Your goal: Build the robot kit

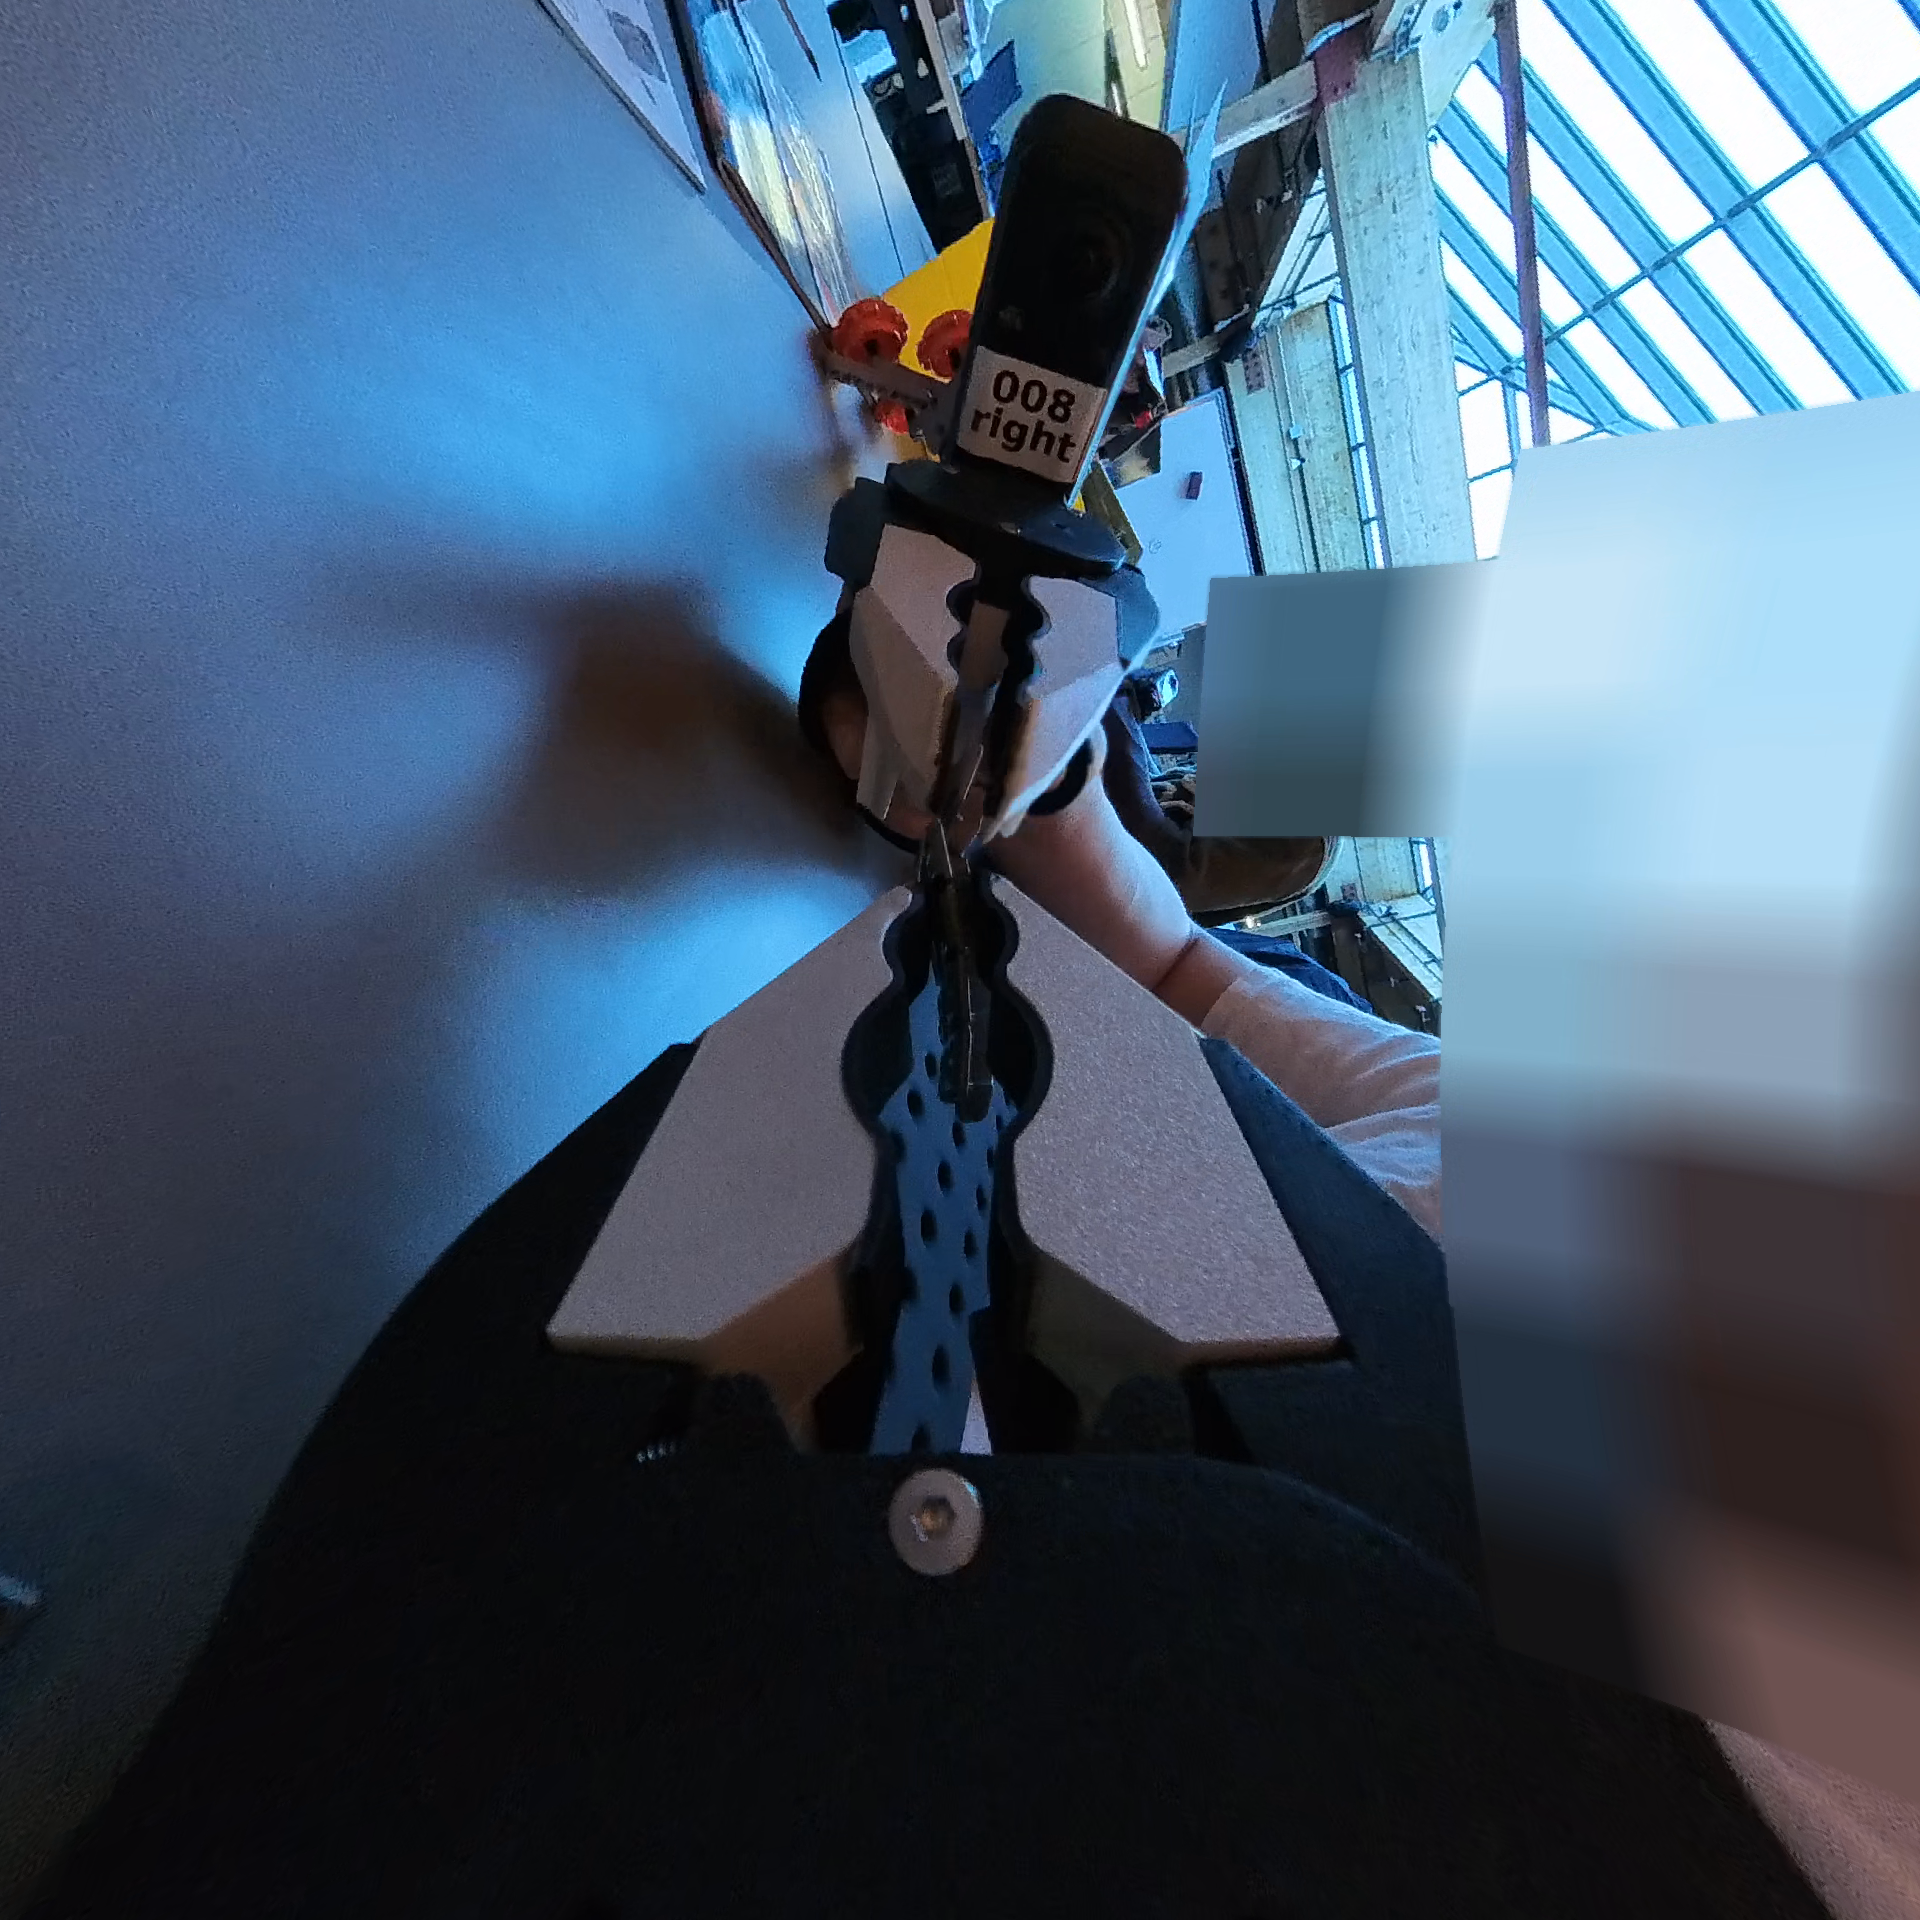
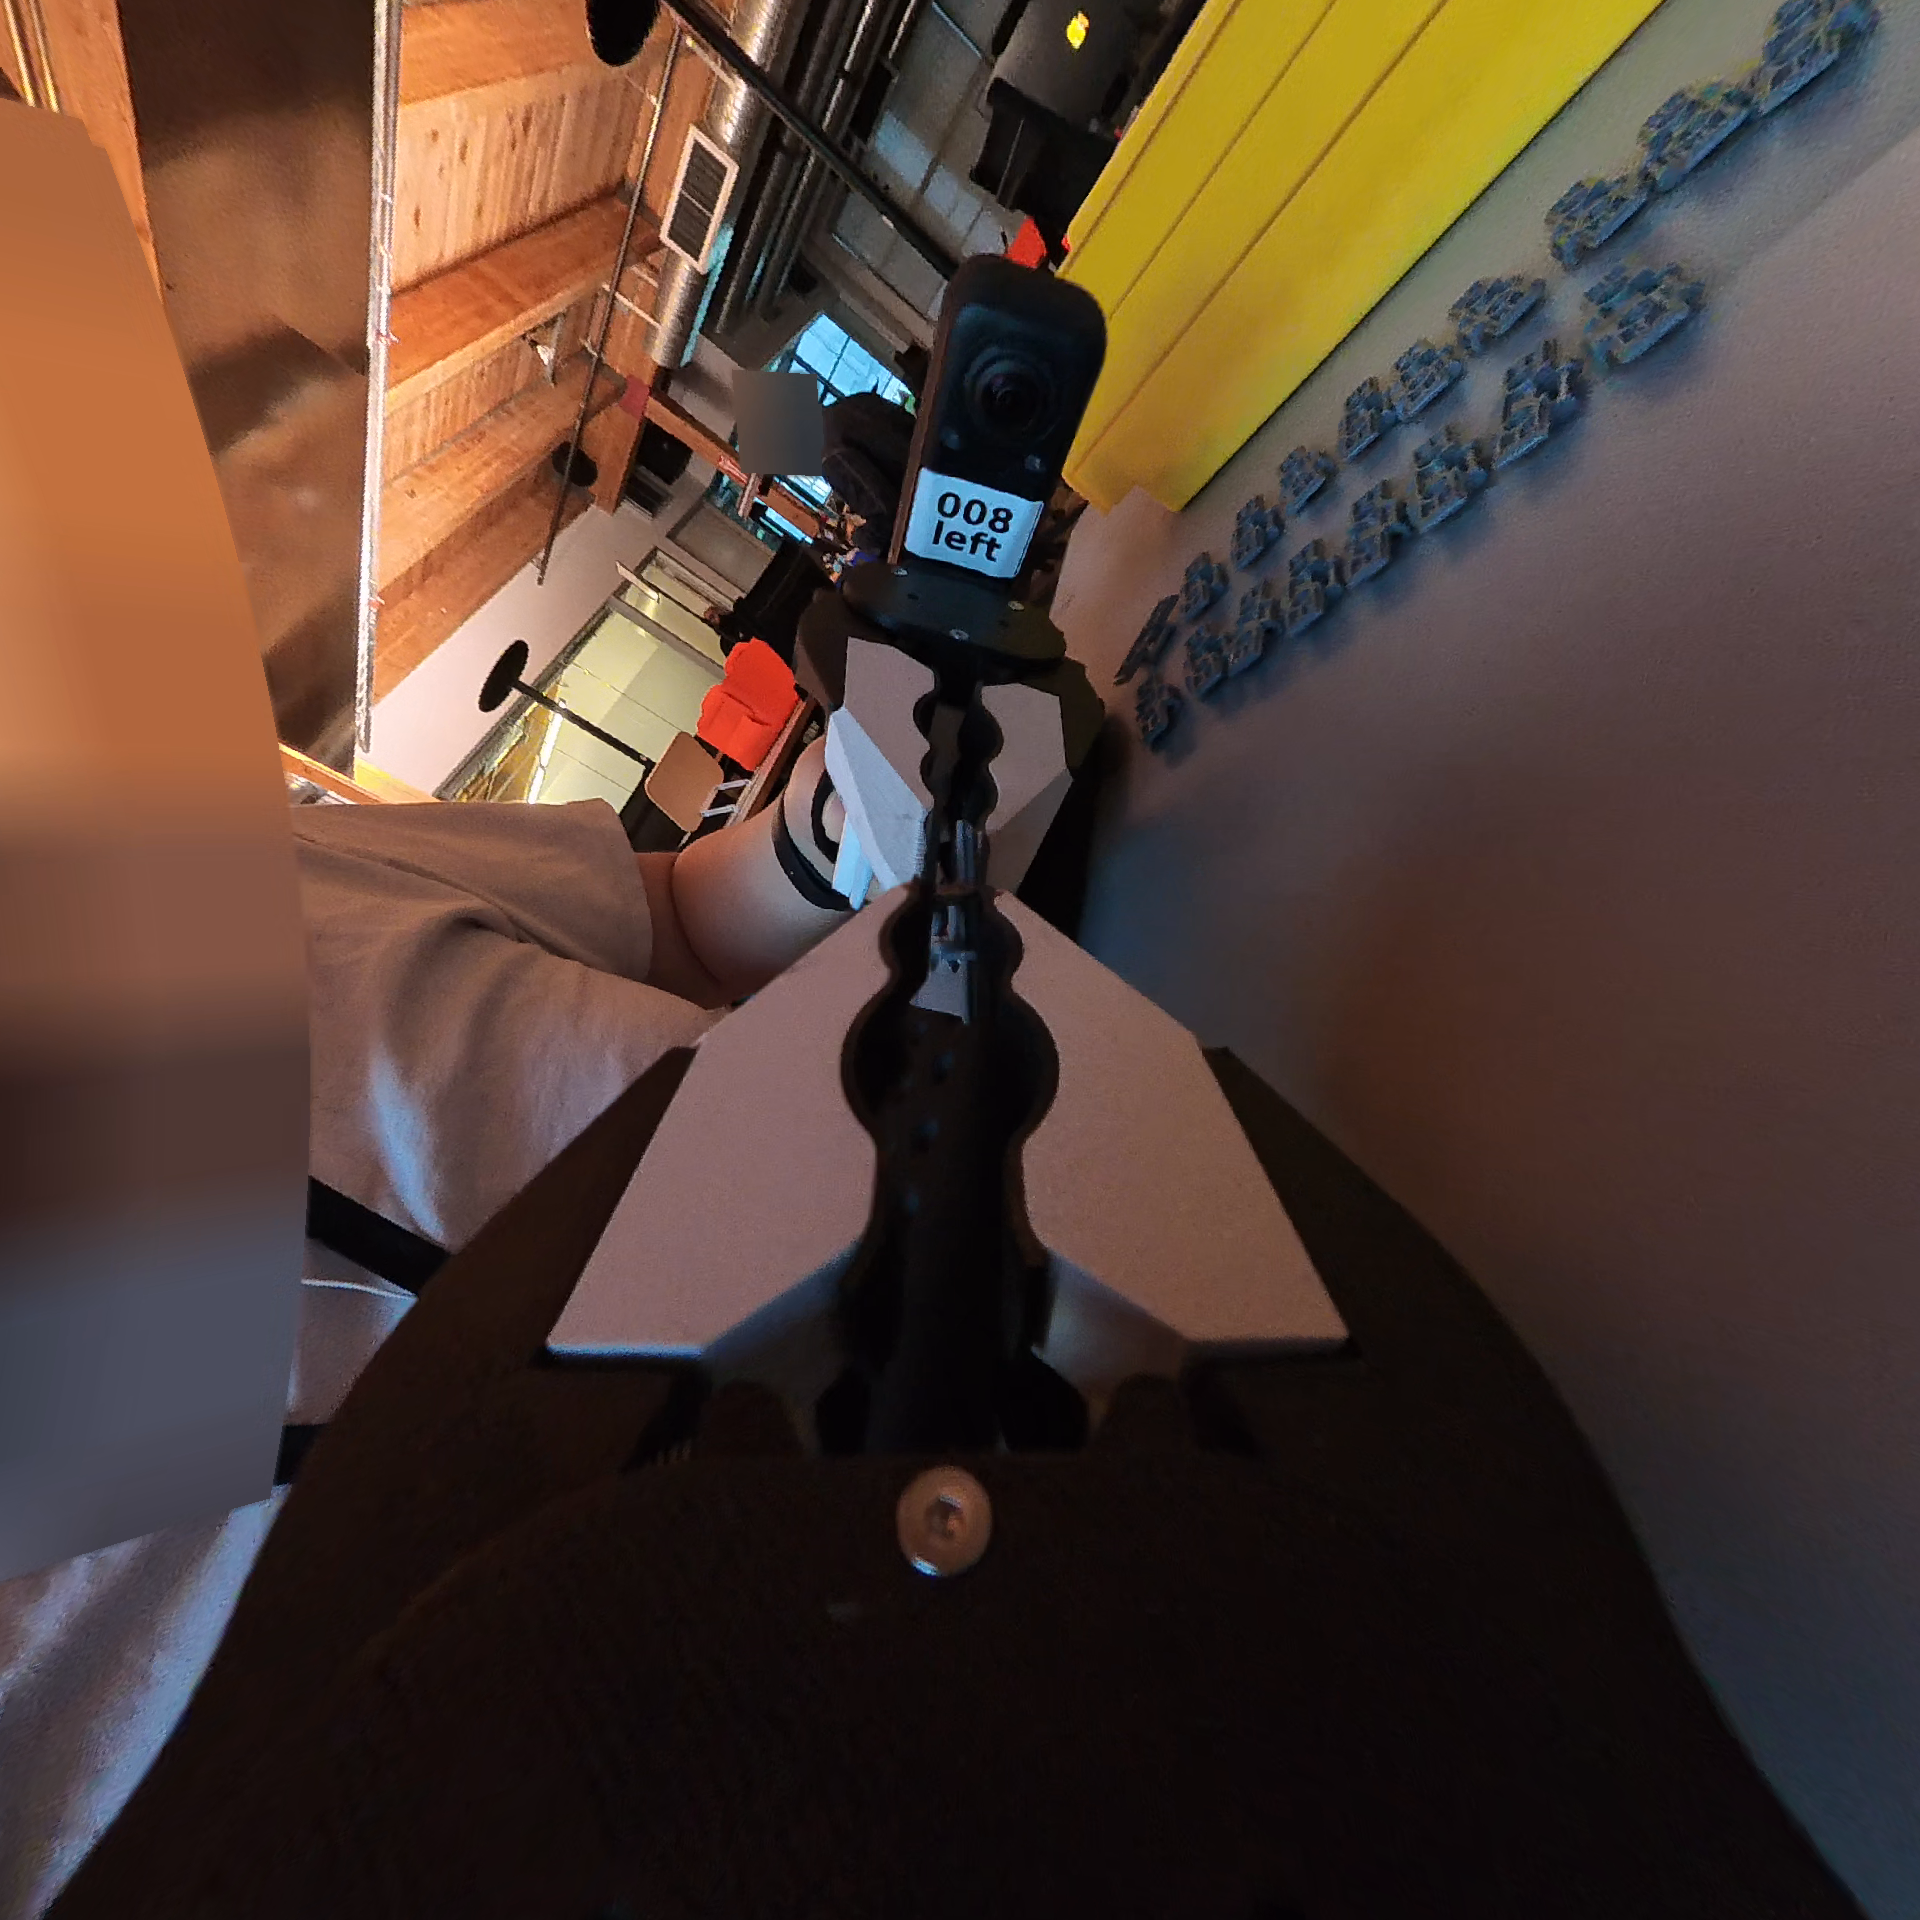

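Between the two tips, held nose to nose, a thin dark perforated strip runs lengthwise along both grippers' axes; left gripper & right gripper each nearly closed, both pinching it, beside grey table.

Workshop-style loft – timber beams, exposed ducting, skylight glazing, yellow cabinet.
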